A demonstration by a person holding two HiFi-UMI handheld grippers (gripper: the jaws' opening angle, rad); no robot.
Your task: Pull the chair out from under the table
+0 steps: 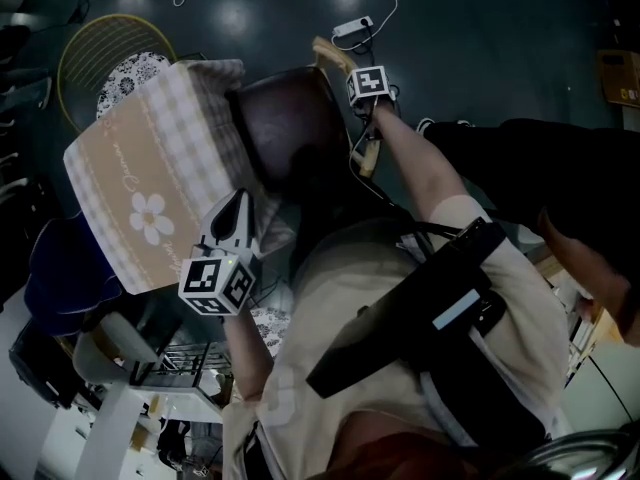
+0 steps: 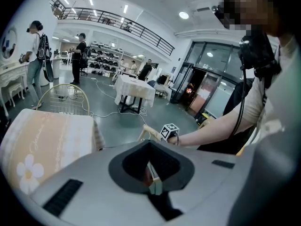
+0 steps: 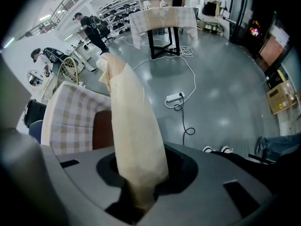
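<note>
Closest in, the left gripper hangs over the table at its near corner, jaws pressed together with nothing between them, nose tipped down at the checked tablecloth. It has no part in the pull as things stand

Next out from the table, the chair: its dark brown seat sits right against the table's edge, with the inner part tucked under the hanging cloth. So the chair is not out yet

Farthest from the table, on the chair's outer side, is the right gripper. It points almost straight down and is clamped on the pale wooden back rail, which fills the gap between the jaws. That rail looks to run roughly along the table's edge, and the gripper sits across it, which is the hold you'd want

So it all turns on this: the table lies on one side of the right gripper, open floor on the other. My read is a straight draw away from the table, square to the rail, with the right hand doing the work. A slanted pull could swing the seat into the cloth
</note>
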